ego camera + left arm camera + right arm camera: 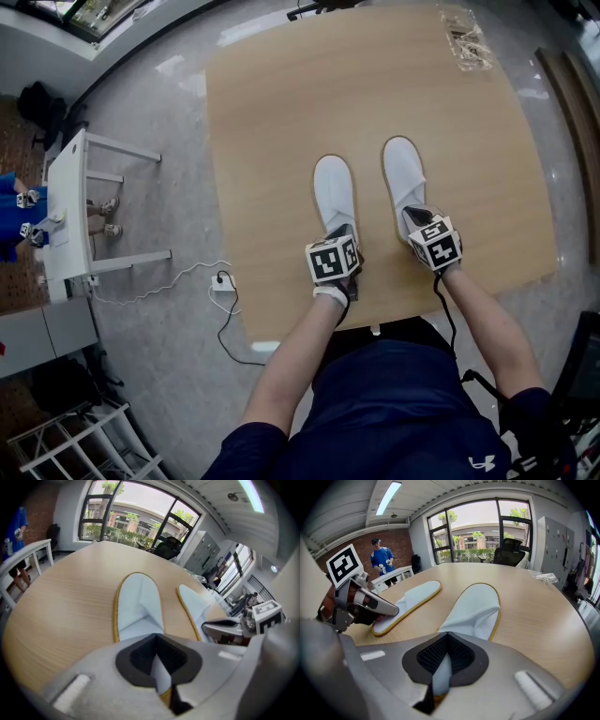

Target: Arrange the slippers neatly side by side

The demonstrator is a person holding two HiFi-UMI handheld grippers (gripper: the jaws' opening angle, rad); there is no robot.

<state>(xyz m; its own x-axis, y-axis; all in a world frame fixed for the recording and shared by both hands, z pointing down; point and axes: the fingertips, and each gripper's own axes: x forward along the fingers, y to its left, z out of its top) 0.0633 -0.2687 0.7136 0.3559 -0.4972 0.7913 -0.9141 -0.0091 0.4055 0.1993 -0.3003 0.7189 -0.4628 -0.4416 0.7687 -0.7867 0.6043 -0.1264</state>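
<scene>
Slippers — white cloth, thin yellow edging

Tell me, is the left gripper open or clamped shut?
Clamped shut. The left gripper's jaws meet on the heel edge of the left slipper, white cloth pinched between them.

The left-hand slipper and right-hand slipper are white with thin yellow edging (clearest in the gripper views). The table is pale, fine-grained wood. The left gripper and right gripper are grey with black pads; their cubes bear black-and-white square markers.
</scene>
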